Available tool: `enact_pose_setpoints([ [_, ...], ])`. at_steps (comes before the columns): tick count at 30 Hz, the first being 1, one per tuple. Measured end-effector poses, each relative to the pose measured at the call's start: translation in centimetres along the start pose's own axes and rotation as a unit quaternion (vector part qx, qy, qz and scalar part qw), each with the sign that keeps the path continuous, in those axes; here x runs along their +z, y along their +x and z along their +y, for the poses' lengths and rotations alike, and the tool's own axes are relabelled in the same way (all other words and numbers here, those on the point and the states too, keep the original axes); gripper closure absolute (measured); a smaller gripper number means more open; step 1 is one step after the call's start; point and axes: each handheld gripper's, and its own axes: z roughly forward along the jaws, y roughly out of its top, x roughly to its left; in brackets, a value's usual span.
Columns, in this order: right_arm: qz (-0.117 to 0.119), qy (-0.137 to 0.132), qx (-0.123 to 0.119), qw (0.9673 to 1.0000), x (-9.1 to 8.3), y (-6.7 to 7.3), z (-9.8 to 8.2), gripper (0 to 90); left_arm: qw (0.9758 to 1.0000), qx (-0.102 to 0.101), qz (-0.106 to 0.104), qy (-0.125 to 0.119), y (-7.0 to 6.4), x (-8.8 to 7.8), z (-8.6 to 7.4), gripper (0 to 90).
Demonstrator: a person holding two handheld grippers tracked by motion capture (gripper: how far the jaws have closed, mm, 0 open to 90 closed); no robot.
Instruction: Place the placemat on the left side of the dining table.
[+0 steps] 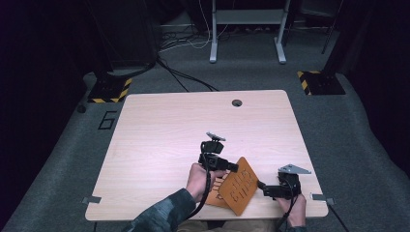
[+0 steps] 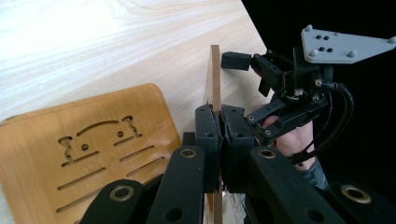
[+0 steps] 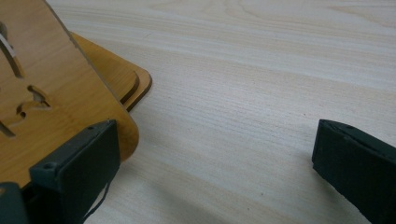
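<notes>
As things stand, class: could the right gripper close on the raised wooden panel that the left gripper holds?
Probably yes. The right gripper is open beside the raised wooden panel, with one jaw already at its corner; bare table lies around it, nothing between.

Upper board (image 1: 240, 186) tilted over flat board (image 2: 88, 149), table's (image 1: 159, 130) near edge

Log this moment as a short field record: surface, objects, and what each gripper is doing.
surface: light wooden table
objects: two brown wooden panels with cut-out slots
lifted panel: tilted up on edge, near front of table
flat panel: lying on the table beside and under the lifted one
left gripper: fingers shut on the lifted panel's edge
right gripper: open, at the lifted panel's corner, not gripping
</notes>
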Motion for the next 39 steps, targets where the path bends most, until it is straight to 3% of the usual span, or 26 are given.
enact_pose_setpoints([
  [24, -0.034, 0.015, -0.025, 0.9990, 0.7, 0.3, 0.4, 0.7, 0.9992, -0.010, 0.005, -0.038, 2.8, -4.4, 0.6, 87.0],
  [39, -0.059, 0.026, -0.046, 0.9969, 1.1, 0.8, 0.4, 0.7, 0.9964, -0.027, 0.020, -0.077, 5.3, -8.2, 0.9, 87.0],
])
